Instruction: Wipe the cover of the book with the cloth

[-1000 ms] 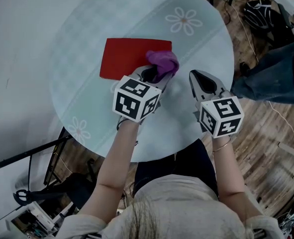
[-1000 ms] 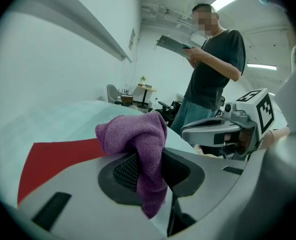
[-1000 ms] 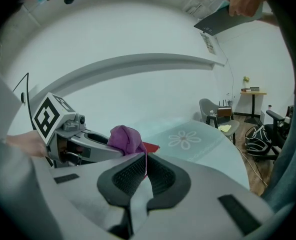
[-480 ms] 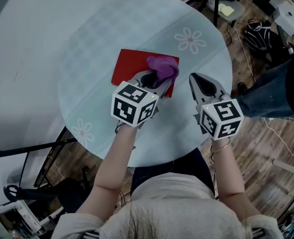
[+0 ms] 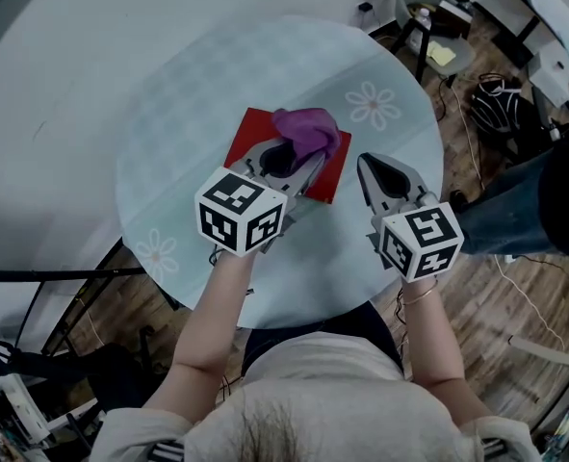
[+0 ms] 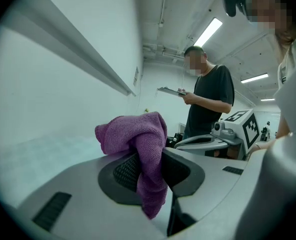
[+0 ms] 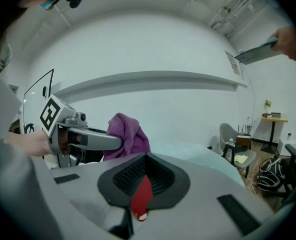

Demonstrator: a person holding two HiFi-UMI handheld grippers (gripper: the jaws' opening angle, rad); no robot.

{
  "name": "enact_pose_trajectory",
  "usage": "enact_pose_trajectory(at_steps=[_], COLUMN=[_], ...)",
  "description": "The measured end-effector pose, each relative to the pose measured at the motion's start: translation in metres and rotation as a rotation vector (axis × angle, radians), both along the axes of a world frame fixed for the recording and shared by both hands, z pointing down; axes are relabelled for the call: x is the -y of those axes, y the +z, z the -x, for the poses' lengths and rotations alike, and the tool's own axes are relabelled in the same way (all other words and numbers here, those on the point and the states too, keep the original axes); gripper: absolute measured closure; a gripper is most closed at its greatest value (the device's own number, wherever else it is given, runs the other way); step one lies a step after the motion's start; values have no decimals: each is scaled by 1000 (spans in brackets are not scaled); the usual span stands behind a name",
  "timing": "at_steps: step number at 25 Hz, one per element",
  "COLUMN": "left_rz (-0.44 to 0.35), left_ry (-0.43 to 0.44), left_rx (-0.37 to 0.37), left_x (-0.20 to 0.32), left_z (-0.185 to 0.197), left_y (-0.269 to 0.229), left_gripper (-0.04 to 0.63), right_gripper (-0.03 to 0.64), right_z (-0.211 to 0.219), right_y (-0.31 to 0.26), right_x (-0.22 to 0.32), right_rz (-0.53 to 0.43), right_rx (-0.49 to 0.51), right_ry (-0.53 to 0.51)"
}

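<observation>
The red book (image 5: 248, 133) lies flat on the round glass table (image 5: 168, 94), and the purple cloth (image 5: 308, 131) is over its far right corner. The left gripper (image 5: 301, 159) has its jaws closed on a fold of the cloth, probably so that the cloth can be rubbed over the cover. The right gripper (image 5: 369, 165) waits just beside the book, jaws almost together and holding nothing.

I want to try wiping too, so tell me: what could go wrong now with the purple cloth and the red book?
1. The left gripper pinches only a fold of the purple cloth. Hard rubbing might pull the cloth out.
2. The right gripper sits beside the red book and seems not to press on it. The book could slide on the smooth table.
</observation>
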State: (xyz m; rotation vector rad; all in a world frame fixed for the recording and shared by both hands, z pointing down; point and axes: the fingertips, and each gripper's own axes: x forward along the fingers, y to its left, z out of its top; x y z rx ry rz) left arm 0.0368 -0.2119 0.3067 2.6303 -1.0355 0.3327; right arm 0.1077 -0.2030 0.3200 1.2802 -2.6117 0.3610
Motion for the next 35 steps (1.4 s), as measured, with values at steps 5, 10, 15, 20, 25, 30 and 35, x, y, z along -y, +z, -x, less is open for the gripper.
enact_pose_trajectory(at_steps=[5, 10, 15, 20, 25, 30, 35], left_rz=[-68, -97, -106, -100, -96, -82, -79], left_ry=[-24, -78, -127, -143, -147, -141, -139], left_rx=[-80, -138, -174, -182, -188, -186, -184], left_x=[-9, -19, -30, -36, -40, -42, -41], left_z=[15, 33, 51, 59, 62, 58, 55], left_y=[-23, -34, -35, -30, -27, -23, -22], left_gripper=[485, 485, 485, 485, 485, 485, 485], right_gripper=[595, 595, 595, 595, 595, 595, 595], right_z=[11, 19, 29, 32, 34, 35, 34], right_y=[-9, -17, -20, -17, -16, -18, -17], right_x=[-3, -7, -14, -17, -18, -18, -18], right_rz=[-24, -47, -66, -60, -61, -68, -68], right_rx=[-4, -2, -7, -16, -19, -21, -25], right_ry=[-28, -52, -89, -104, -104, -107, -112])
